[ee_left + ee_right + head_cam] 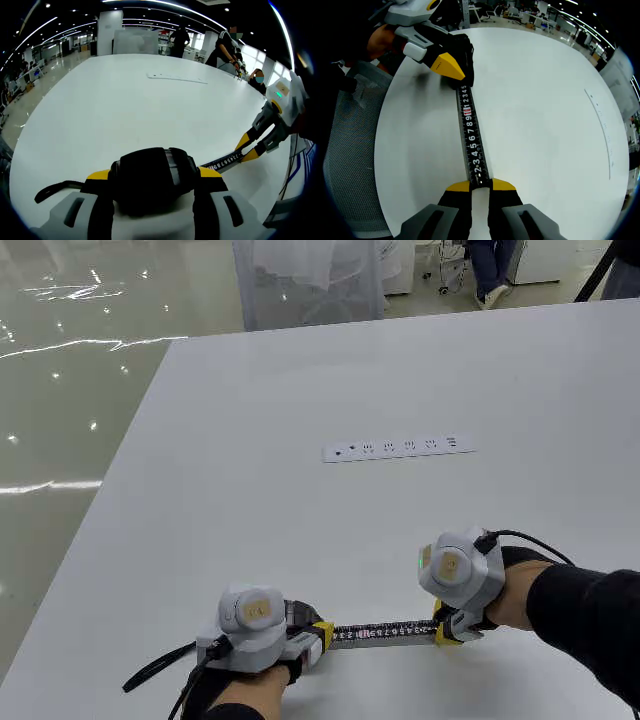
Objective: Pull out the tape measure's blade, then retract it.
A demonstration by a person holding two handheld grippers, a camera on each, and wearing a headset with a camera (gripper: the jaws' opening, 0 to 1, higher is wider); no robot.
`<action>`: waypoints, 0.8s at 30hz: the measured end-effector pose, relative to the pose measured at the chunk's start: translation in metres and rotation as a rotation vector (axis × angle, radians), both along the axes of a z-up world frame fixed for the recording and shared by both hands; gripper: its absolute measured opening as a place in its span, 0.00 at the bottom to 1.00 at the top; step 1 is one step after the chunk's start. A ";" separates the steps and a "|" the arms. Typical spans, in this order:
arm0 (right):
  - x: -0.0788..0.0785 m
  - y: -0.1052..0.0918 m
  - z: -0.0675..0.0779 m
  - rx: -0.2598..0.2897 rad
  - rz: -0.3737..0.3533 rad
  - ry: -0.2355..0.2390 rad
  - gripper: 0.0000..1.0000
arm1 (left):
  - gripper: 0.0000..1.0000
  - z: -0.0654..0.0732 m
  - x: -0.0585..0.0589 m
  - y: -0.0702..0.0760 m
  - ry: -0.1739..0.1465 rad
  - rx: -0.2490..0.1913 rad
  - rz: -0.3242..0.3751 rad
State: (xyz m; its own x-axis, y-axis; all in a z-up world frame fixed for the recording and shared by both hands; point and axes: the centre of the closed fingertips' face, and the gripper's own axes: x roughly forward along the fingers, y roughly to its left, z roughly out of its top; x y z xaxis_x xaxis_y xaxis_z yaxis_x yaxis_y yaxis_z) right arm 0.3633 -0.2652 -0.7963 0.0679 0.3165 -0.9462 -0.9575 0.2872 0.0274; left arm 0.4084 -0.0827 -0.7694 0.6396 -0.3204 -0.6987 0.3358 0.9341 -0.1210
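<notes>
A black tape measure case sits clamped between the yellow-tipped jaws of my left gripper near the table's front edge. Its black blade with white numerals is drawn out to the right, low over the table. My right gripper is shut on the blade's end. In the right gripper view the blade runs straight from my right gripper up to the case in the left gripper's jaws. In the left gripper view the blade reaches the right gripper.
A flush strip of white sockets lies in the white table ahead of the grippers. A black strap trails left of the case. The table's left edge borders a shiny floor. People and a chair stand beyond the far edge.
</notes>
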 end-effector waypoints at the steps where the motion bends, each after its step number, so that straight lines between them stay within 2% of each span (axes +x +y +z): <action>1: 0.000 0.000 0.000 0.000 -0.005 0.002 0.06 | 0.59 0.000 0.000 0.000 0.001 0.000 0.000; 24: 0.001 0.007 -0.001 -0.009 -0.004 0.000 0.06 | 0.59 0.000 0.001 0.000 0.004 -0.001 0.002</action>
